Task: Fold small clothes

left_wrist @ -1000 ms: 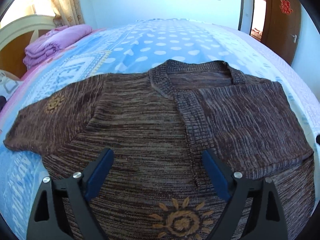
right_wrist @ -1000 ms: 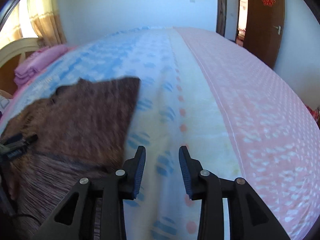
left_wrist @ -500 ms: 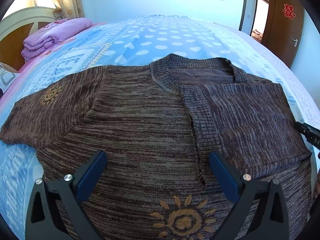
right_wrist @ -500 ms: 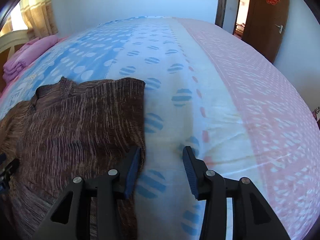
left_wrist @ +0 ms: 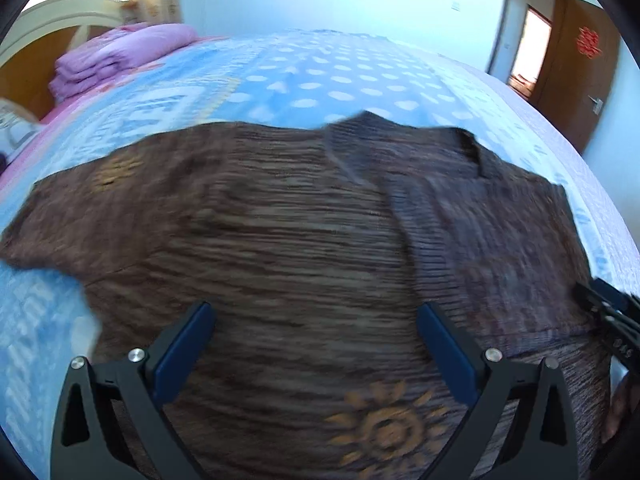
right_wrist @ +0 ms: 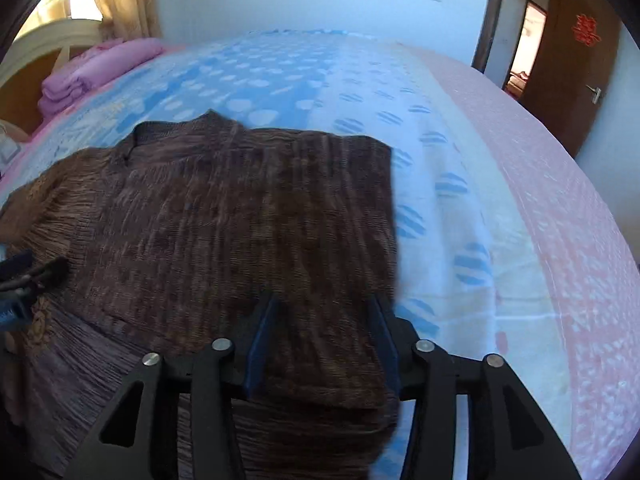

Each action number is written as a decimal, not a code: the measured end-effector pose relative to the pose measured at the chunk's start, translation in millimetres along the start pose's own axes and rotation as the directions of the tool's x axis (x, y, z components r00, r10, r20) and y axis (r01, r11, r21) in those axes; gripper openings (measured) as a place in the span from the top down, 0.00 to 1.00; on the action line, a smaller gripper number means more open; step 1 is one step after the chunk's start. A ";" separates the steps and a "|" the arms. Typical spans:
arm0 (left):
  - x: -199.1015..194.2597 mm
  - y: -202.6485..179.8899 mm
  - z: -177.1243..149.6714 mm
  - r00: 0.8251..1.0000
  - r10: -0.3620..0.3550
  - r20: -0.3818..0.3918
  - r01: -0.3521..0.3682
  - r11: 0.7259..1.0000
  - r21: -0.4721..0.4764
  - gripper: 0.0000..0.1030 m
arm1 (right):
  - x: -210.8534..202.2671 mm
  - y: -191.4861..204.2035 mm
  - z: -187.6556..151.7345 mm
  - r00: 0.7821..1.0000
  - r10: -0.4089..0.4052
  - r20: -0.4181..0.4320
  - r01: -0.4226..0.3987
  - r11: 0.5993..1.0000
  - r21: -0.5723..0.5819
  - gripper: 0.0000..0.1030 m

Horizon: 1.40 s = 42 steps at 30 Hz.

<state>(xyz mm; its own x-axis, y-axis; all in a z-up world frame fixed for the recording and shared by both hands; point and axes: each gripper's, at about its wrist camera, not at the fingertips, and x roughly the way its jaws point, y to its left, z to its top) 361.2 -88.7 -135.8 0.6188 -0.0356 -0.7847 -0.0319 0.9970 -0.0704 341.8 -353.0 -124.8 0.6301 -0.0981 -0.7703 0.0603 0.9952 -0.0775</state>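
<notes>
Bedspread [right_wrist: 460,168], blue and pink, under brown sweater [left_wrist: 288,240].

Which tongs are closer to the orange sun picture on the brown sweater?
The left tongs. The orange sun sits right between their open fingers. The right tongs are off over the sweater's folded right side, near its edge by the bed sheet.

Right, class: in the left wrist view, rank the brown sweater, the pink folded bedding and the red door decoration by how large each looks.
1. Brown sweater, filling most of the frame.
2. Pink folded bedding.
3. Red door decoration.
The sweater lies nearest the camera and the other two far off, so this ranks apparent size only.
</notes>
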 end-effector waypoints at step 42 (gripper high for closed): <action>-19.8 320.5 2.1 0.995 0.103 0.013 -0.074 0.791 -0.607 0.41 | -12.2 92.2 -19.0 0.990 0.120 0.079 -0.106 0.981 -0.163 0.32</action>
<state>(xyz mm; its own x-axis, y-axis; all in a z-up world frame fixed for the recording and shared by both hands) 340.3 231.7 -141.5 0.6225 0.0677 -0.7797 -0.5476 0.7495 -0.3721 325.0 -260.1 -134.6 0.6916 0.0222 -0.7219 -0.1338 0.9862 -0.0979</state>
